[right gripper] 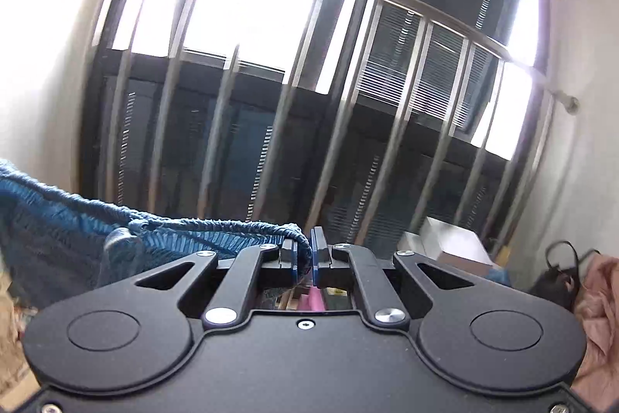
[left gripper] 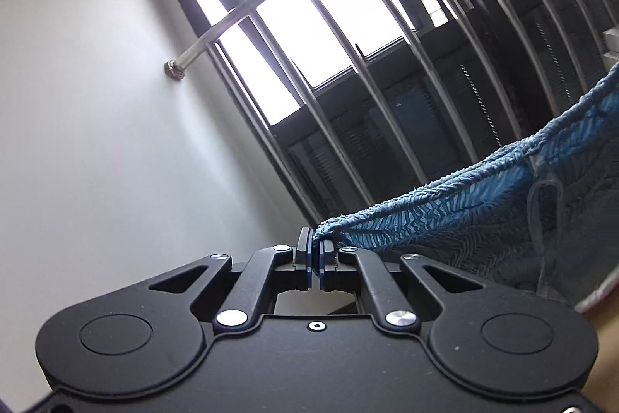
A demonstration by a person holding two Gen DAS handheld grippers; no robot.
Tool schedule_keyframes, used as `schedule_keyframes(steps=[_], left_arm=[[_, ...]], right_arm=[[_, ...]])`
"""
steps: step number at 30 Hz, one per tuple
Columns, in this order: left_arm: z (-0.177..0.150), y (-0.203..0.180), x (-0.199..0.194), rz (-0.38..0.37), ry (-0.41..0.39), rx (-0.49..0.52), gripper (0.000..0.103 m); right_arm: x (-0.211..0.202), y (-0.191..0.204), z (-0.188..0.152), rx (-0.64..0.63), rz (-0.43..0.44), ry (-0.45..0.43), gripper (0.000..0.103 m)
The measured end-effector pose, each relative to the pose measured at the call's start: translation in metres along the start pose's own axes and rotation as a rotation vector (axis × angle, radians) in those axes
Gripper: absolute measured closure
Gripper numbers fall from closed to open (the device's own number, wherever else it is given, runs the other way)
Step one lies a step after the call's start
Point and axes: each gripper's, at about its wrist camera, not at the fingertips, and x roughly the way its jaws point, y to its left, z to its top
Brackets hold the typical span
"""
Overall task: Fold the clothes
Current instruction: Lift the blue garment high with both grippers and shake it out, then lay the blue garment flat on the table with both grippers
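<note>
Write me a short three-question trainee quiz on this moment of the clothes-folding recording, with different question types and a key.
1. True or false: the left gripper is shut on an edge of the blue garment.
2. Multiple choice: in the right wrist view, where does the blue garment run from the right gripper?
A. off to the left of the picture
B. off to the right of the picture
C. straight up to the curved rail
3. Fill in: behind the metal window bars in the right wrist view, at lower right, a black bag sits beside a heap of ____ cloth.

Key: 1 true; 2 A; 3 pink.
</note>
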Motion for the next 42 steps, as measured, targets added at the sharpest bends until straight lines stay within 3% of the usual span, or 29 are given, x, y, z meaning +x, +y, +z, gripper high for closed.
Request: schedule_keyframes(steps=[7, 11, 16, 20, 25, 31, 34, 36, 38, 42], left_arm=[[-0.132, -0.035, -0.07, -0.137, 0.027, 0.015, 0.099], [-0.221, -0.068, -0.105, -0.245, 0.136, 0.016, 0.099], [-0.302, -0.091, -0.123, -0.311, 0.278, -0.01, 0.099], [-0.357, -0.106, -0.138, -0.355, 0.371, -0.028, 0.099], [-0.372, -0.11, -0.156, -0.373, 0.355, -0.021, 0.099], [-0.376, -0.12, -0.171, -0.395, 0.336, -0.014, 0.099], [-0.377, -0.124, -0.176, -0.411, 0.313, 0.001, 0.099], [-0.378, -0.126, -0.177, -0.411, 0.303, 0.012, 0.099], [-0.38, -0.125, -0.176, -0.42, 0.308, 0.003, 0.098], [-0.383, -0.124, -0.174, -0.451, 0.319, -0.01, 0.095]], right_arm=[[-0.041, 0.015, -0.126, -0.057, 0.145, 0.04, 0.097], [-0.071, 0.035, -0.216, -0.064, 0.237, 0.153, 0.097], [-0.095, 0.061, -0.326, 0.034, 0.315, 0.338, 0.097], [-0.122, 0.07, -0.376, 0.097, 0.305, 0.395, 0.097], [-0.143, 0.065, -0.405, 0.148, 0.293, 0.419, 0.097], [-0.15, 0.058, -0.419, 0.19, 0.269, 0.439, 0.097], [-0.149, 0.054, -0.421, 0.192, 0.281, 0.464, 0.092], [-0.15, 0.05, -0.421, 0.193, 0.303, 0.49, 0.073], [-0.154, 0.042, -0.415, 0.209, 0.339, 0.509, 0.046], [-0.163, 0.017, -0.381, 0.311, 0.491, 0.496, 0.039]])
